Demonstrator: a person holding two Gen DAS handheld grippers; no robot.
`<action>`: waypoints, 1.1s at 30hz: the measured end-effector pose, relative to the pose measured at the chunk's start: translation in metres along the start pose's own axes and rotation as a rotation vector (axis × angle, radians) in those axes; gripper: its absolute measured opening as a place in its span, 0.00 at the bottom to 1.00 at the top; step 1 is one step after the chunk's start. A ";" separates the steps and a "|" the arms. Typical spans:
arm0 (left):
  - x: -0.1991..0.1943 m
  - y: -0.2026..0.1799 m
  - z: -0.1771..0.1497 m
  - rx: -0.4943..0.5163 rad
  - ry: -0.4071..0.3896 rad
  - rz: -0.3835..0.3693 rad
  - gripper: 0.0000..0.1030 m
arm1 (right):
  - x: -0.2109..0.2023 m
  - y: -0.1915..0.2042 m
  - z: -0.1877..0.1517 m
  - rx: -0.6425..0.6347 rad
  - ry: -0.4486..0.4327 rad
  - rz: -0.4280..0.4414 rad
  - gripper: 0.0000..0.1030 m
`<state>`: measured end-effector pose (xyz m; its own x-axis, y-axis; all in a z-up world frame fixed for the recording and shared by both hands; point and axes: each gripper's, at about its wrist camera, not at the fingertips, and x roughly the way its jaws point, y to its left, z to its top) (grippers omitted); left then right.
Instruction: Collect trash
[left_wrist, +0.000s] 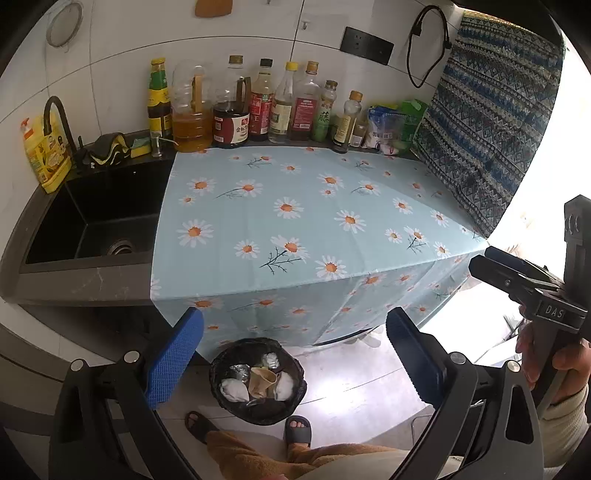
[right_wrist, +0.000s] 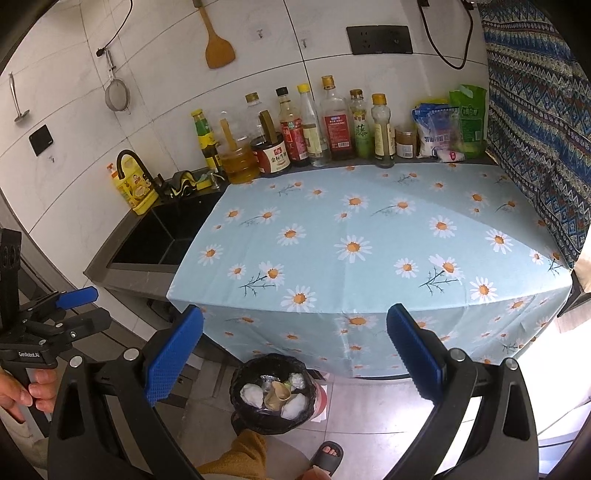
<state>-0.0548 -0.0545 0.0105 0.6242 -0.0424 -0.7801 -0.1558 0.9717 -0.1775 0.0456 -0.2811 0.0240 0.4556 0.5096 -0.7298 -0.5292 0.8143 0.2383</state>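
Note:
A black-lined trash bin (left_wrist: 221, 391) stands on the floor below the counter's front edge. It holds crumpled white tissues (left_wrist: 234, 389), a squashed brown paper cup (left_wrist: 261, 380) and clear plastic scraps. It also shows in the right wrist view (right_wrist: 236, 402). My left gripper (left_wrist: 294, 354) is open and empty, held above the bin. My right gripper (right_wrist: 294, 354) is open and empty, also above the bin. Each gripper shows at the edge of the other's view: the right one (left_wrist: 480, 264), the left one (right_wrist: 94, 306).
The counter wears a light blue daisy tablecloth (left_wrist: 295, 221). Several sauce and oil bottles (left_wrist: 258, 107) line the back wall. A black sink (left_wrist: 96, 218) lies to the left, a patterned cloth (left_wrist: 491, 129) hangs at the right. The person's sandalled feet (left_wrist: 295, 430) stand beside the bin.

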 end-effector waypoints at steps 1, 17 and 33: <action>0.000 0.000 0.000 0.000 -0.001 0.001 0.93 | 0.000 -0.001 0.000 0.001 0.003 0.002 0.96; 0.005 -0.005 0.005 0.007 0.006 0.009 0.93 | 0.004 -0.002 0.001 0.004 0.012 0.015 0.96; 0.008 -0.005 0.007 0.009 0.006 0.006 0.93 | 0.009 -0.002 0.005 0.006 0.010 0.014 0.96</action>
<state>-0.0440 -0.0579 0.0095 0.6188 -0.0381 -0.7846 -0.1523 0.9740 -0.1675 0.0546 -0.2769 0.0201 0.4408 0.5179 -0.7331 -0.5310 0.8090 0.2522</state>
